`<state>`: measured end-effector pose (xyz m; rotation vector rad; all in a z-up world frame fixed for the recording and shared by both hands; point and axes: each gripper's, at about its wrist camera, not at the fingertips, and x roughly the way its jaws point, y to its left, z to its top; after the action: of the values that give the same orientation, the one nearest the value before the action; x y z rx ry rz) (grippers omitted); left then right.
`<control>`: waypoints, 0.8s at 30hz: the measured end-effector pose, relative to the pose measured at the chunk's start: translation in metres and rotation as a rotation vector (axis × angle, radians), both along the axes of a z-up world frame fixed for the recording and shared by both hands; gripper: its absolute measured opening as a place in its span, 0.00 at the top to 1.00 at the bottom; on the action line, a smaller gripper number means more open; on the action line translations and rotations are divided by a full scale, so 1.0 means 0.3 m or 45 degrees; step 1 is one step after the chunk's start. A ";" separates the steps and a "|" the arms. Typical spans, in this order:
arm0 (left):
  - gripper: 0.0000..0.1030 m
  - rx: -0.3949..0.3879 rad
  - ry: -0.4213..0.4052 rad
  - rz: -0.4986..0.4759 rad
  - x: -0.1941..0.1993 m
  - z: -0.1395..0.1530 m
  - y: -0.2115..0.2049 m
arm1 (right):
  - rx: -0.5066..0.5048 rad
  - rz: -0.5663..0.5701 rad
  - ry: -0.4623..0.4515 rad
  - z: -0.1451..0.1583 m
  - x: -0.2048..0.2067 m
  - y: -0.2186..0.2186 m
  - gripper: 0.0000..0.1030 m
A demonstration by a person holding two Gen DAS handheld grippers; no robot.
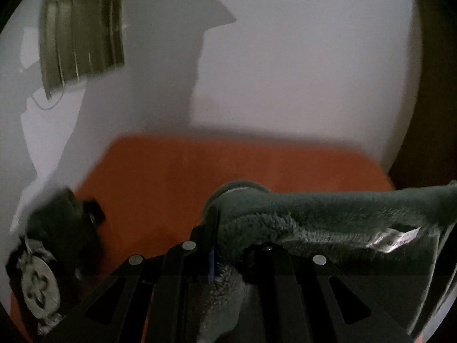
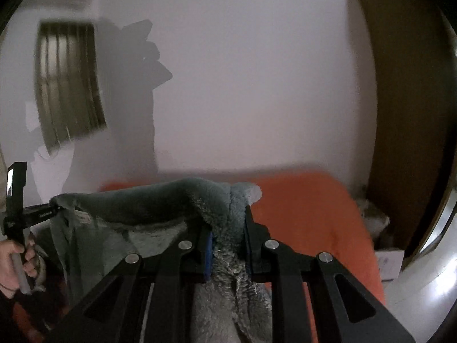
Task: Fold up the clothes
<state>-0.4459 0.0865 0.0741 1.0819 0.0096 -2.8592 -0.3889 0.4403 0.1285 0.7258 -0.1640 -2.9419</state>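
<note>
left gripper (image 1: 228, 228) pinching fuzzy grey-green garment (image 1: 328, 214) — right gripper (image 2: 228, 228) clamped on same garment's other end; fabric stretched between both, hanging above orange bed cover (image 1: 160, 177), white wall (image 1: 285, 71) behind.

No text can be read. The shiny white care label (image 1: 395, 238) sewn into the fluffy grey-green fleece garment (image 1: 328, 208) bears print, and the other black claw (image 2: 42, 214) has small lettering, both too blurred.
</note>
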 end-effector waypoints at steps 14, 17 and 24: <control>0.86 -0.072 -0.070 0.234 -0.717 -0.232 0.064 | -0.034 -0.120 -0.138 -0.350 -0.812 0.040 0.73; 0.85 -0.133 -0.211 0.254 -0.821 -0.302 0.121 | -0.109 -0.178 -0.254 -0.424 -0.920 0.084 0.45; 0.80 -0.083 -0.503 0.084 -0.849 -0.576 0.090 | -0.371 -0.185 -0.584 -0.743 -0.848 0.244 0.31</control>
<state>-0.7004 0.1136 -0.0988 1.5763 -0.0708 -2.5202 -0.6433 0.5134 -0.0944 1.3694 -0.6898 -2.7323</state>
